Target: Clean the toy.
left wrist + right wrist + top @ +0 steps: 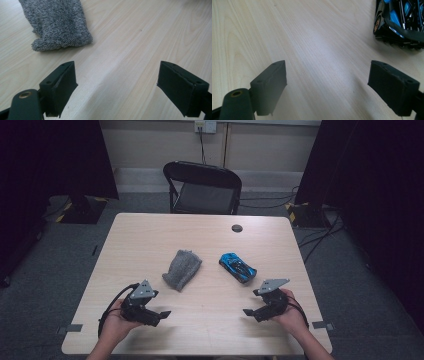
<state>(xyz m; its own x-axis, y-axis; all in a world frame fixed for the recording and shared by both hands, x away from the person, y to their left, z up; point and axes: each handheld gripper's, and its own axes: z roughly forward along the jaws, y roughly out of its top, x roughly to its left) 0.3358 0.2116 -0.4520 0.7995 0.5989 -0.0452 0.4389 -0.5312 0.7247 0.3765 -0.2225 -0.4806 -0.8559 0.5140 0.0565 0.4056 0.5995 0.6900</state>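
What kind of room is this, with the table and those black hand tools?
Probably a lab or studio set up for recording. A plain wooden table stands on grey carpet, dark curtains hang at both sides, and cables run across the floor. A folding chair stands behind the table. Each hand holds a gripper.

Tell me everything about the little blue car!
The toy car is glossy blue with black parts, shaped like a low sports car and looking like plastic. It lies on the wooden table, angled across it, right of the grey knitted cloth. Nothing touches it; the open right gripper sits nearer the person.
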